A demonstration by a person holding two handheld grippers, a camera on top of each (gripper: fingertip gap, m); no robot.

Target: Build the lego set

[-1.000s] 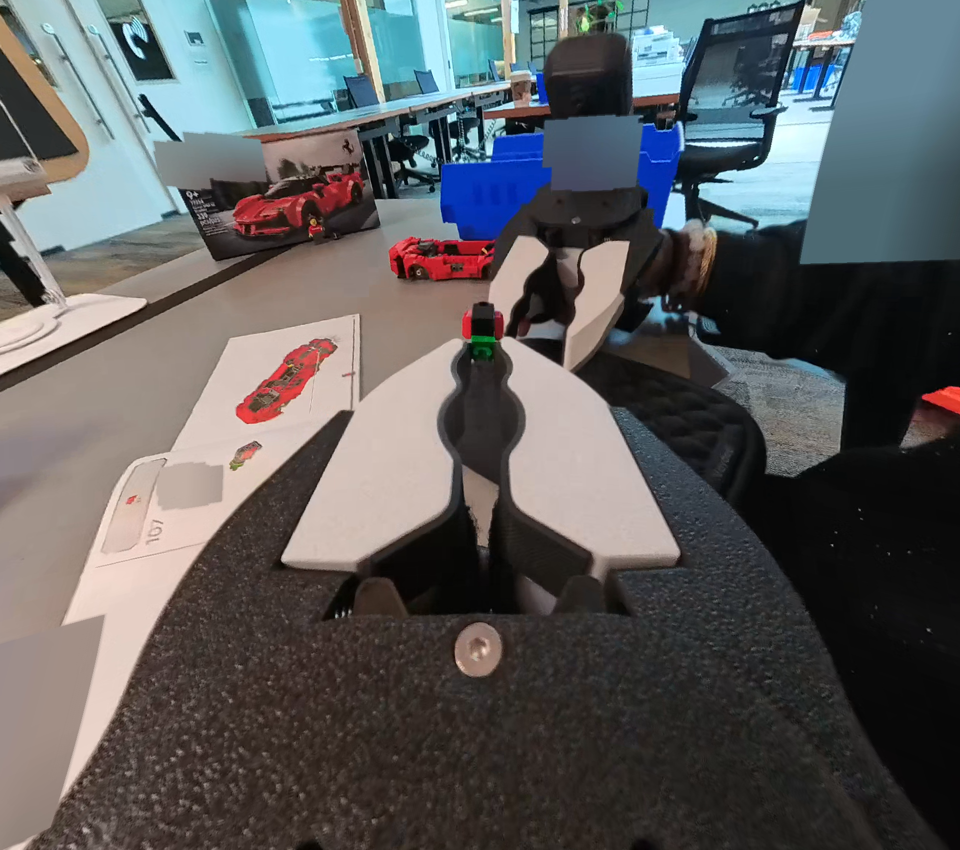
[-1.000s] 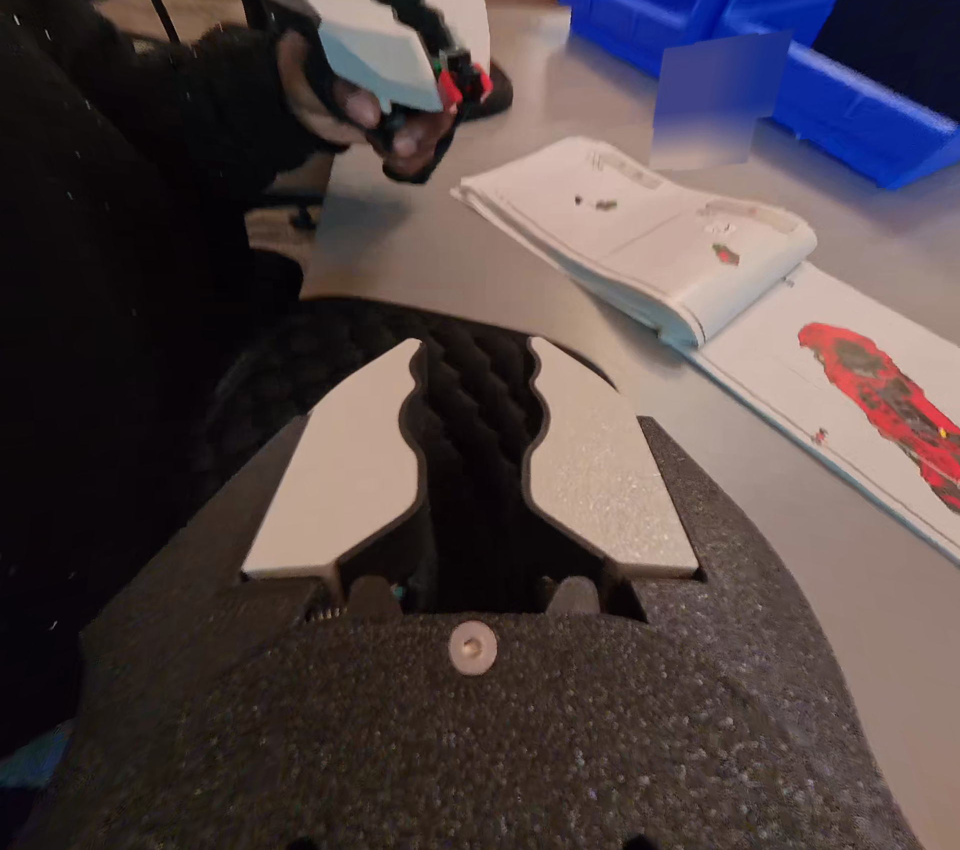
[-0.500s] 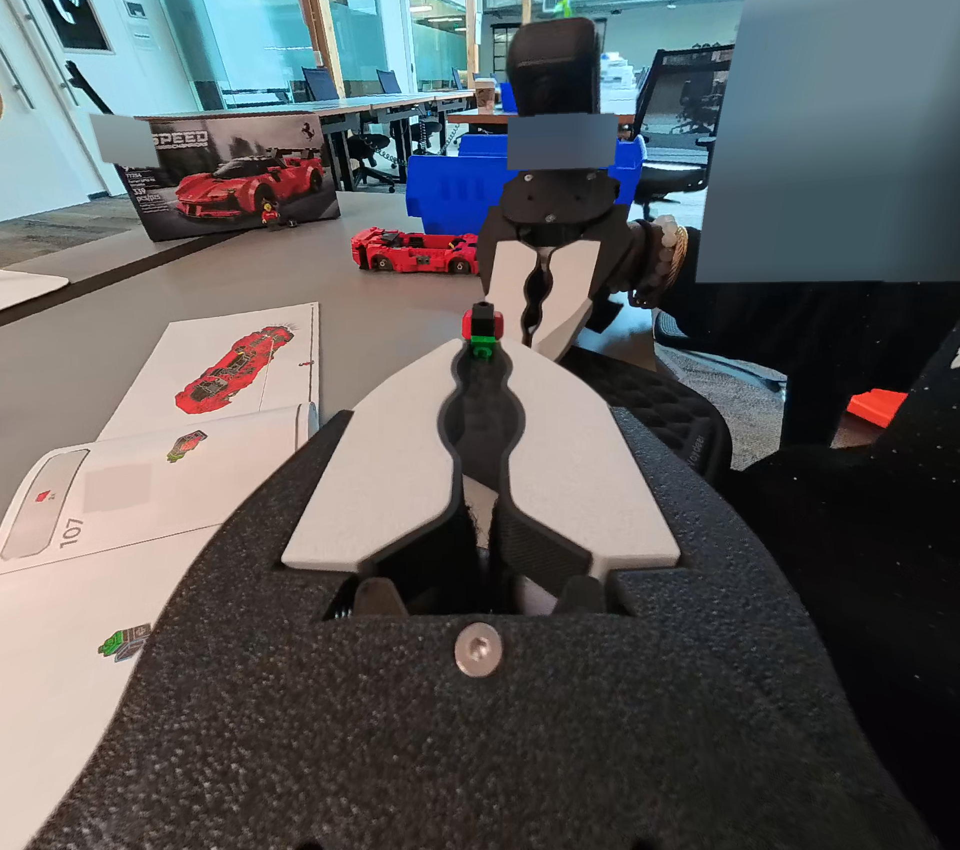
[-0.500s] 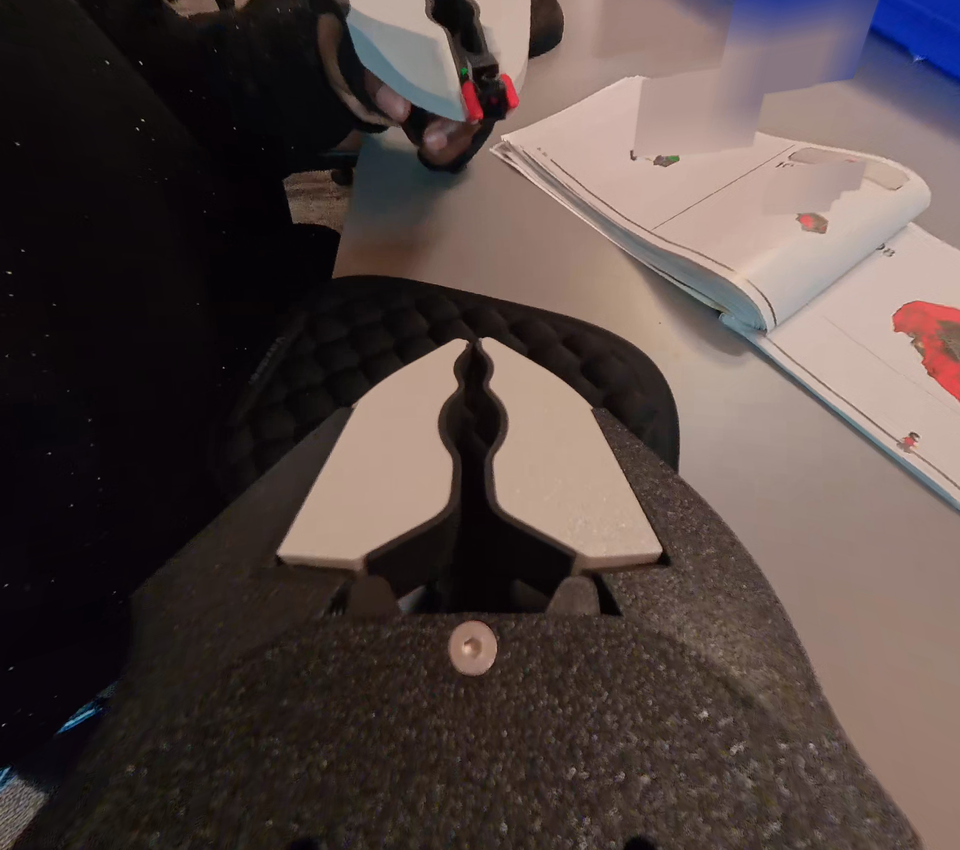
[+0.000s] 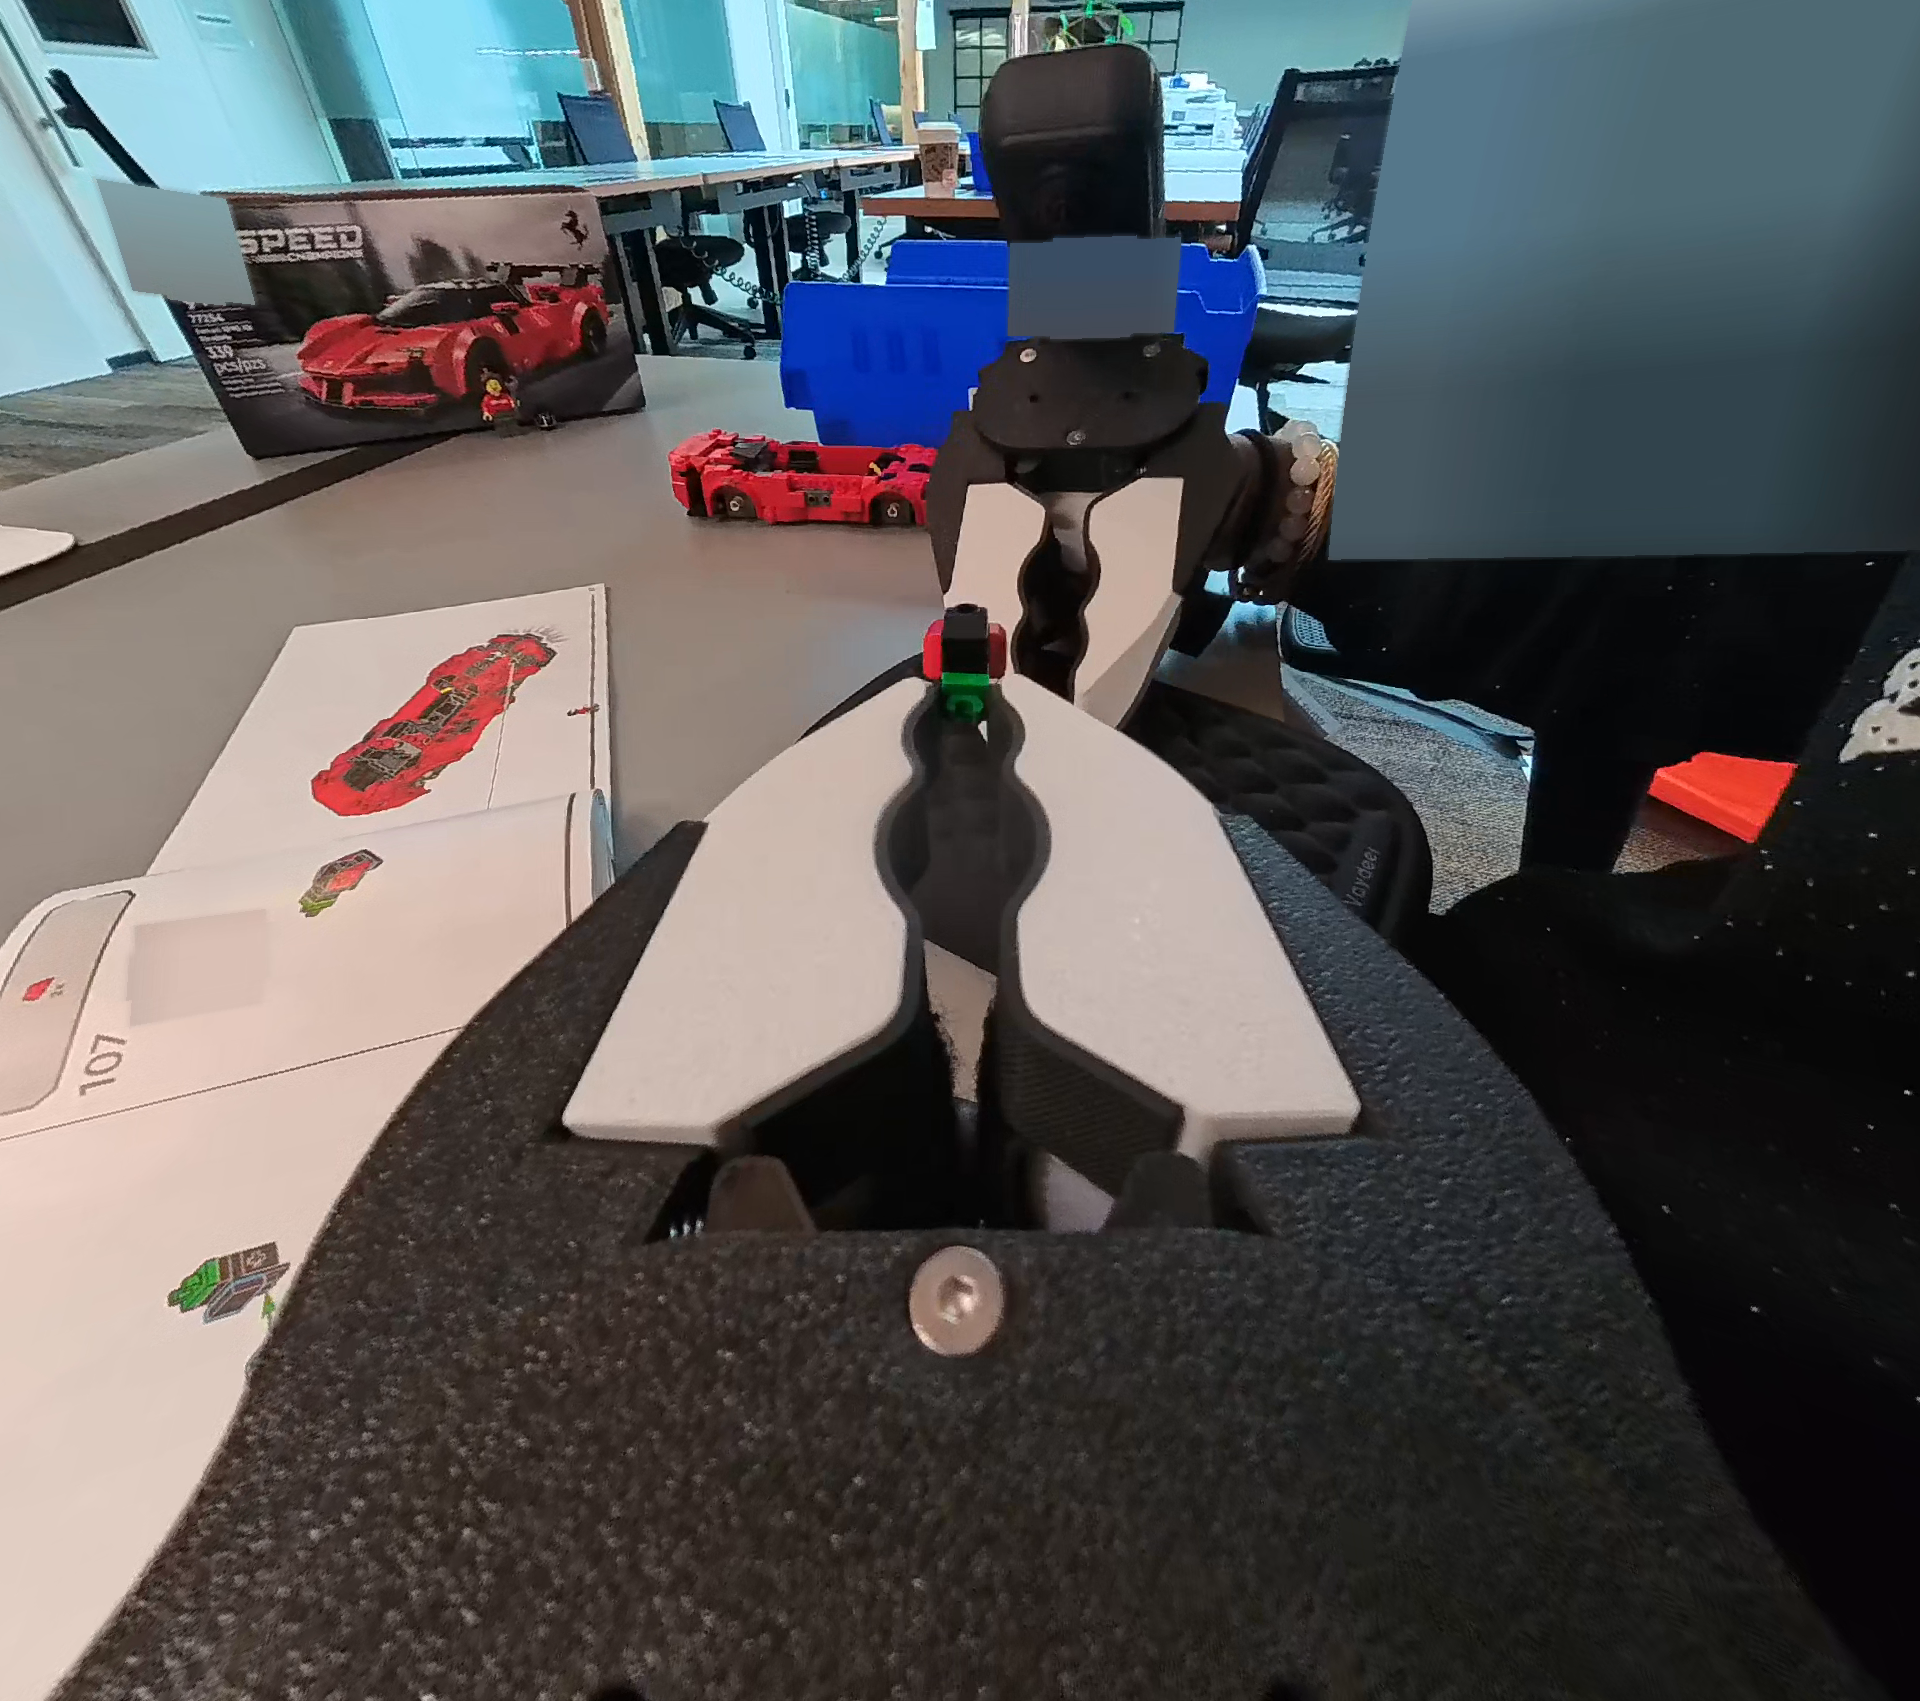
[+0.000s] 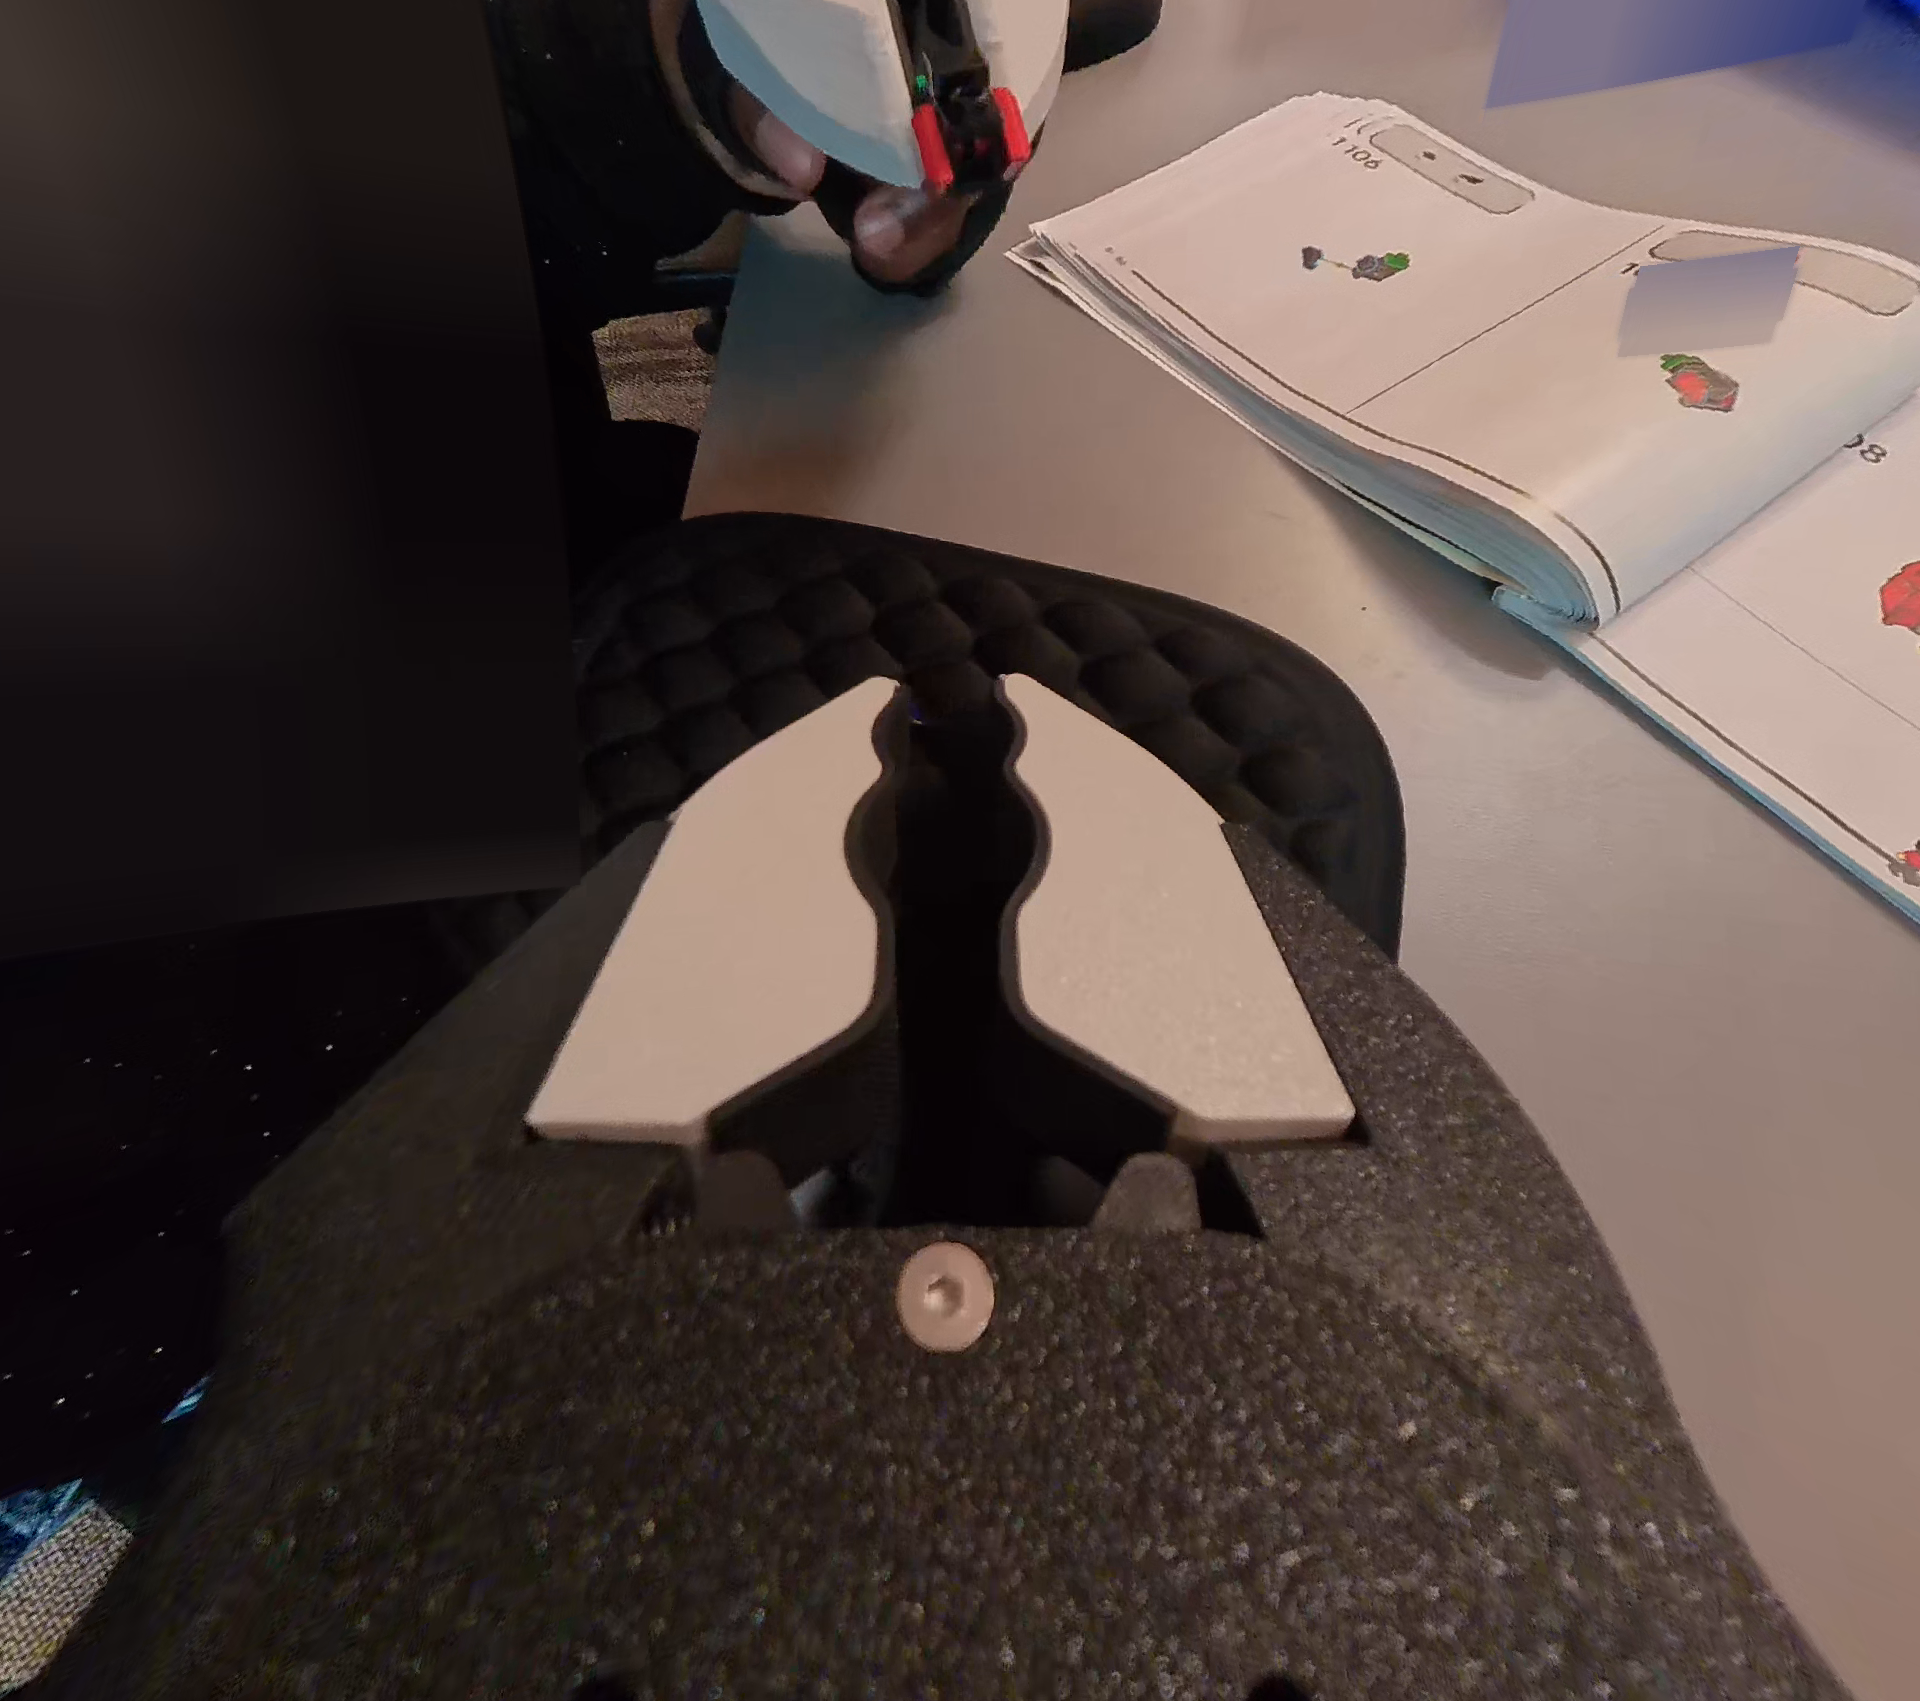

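Gripping a small red, black and green sub-assembly [image 5: 964, 656] at its fingertips, my left gripper [image 5: 966, 695] holds it in the air off the desk's near edge, while my right gripper [image 6: 948, 695] hangs just beside it, jaws narrowly parted and seemingly empty. I judge the build well along: the red car [image 5: 800, 490] stands mostly assembled toward the desk's far edge, near the blue bin [image 5: 883, 352] and set box [image 5: 416, 321]. Its wheels look unfitted, and the manual [image 6: 1455, 373] lies open late, with this piece not yet mounted.
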